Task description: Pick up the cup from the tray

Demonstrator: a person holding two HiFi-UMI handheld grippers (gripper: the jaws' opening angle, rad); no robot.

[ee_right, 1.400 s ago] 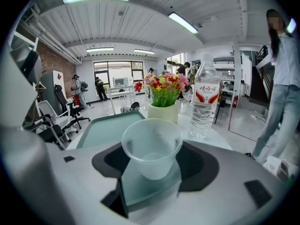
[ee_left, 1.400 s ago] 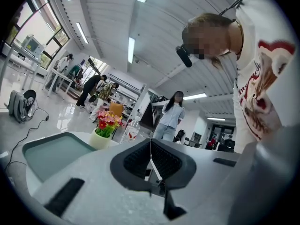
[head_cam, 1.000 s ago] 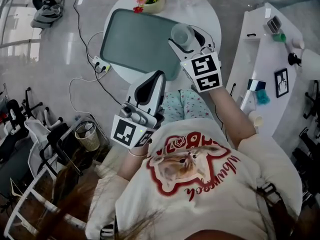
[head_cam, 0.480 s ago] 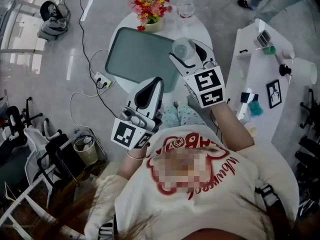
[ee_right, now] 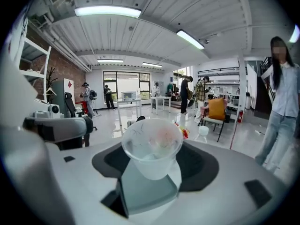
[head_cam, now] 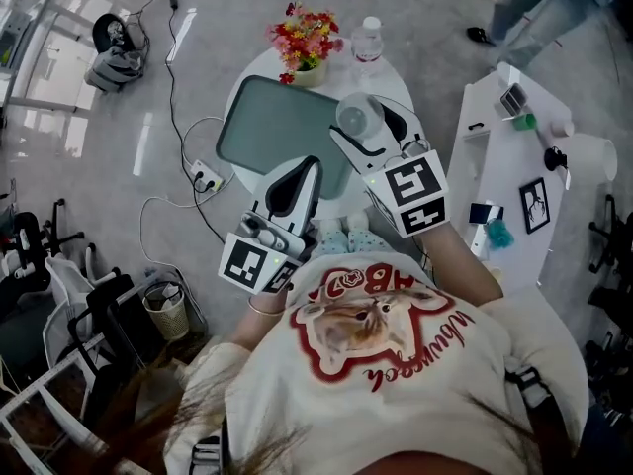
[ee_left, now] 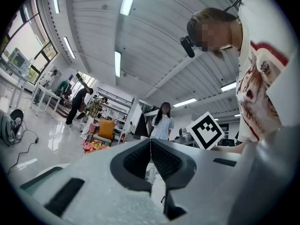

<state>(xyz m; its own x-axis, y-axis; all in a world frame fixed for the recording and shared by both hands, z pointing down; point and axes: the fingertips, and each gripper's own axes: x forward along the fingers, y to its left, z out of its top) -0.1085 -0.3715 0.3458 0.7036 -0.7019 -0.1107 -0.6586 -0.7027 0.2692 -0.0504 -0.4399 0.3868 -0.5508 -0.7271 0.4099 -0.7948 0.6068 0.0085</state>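
Both fingers (ee_right: 108, 164) of the right gripper (ee_right: 154, 164) are spread just enough to pinch the cup (ee_right: 151, 145), 1 on each side of its clear plastic wall. The cup is empty and tipped so that its open mouth faces the gripper's camera. Through the gap under it I see a grey-green strip of the tray (ee_right: 145, 189).

From the head view, the right gripper (head_cam: 372, 127) holds the cup (head_cam: 356, 115) over the right edge of the tray (head_cam: 272, 127), near its far corner. The tray lies flat on the round white tabletop (head_cam: 420, 62).

On the left gripper (ee_left: 150, 149) the 2 fingers (ee_left: 133, 161) are pressed together with nothing between them. In the head view the left gripper (head_cam: 305, 171) sits at the near edge of the tray, just beside the right one but apart from the cup.

At the far rim of the tabletop stand a pot of red and yellow flowers (head_cam: 307, 38) and a water bottle (head_cam: 367, 38). On the floor to the left lies a power strip (head_cam: 206, 178) with its cables. A long white desk (head_cam: 499, 181) stands to the right.
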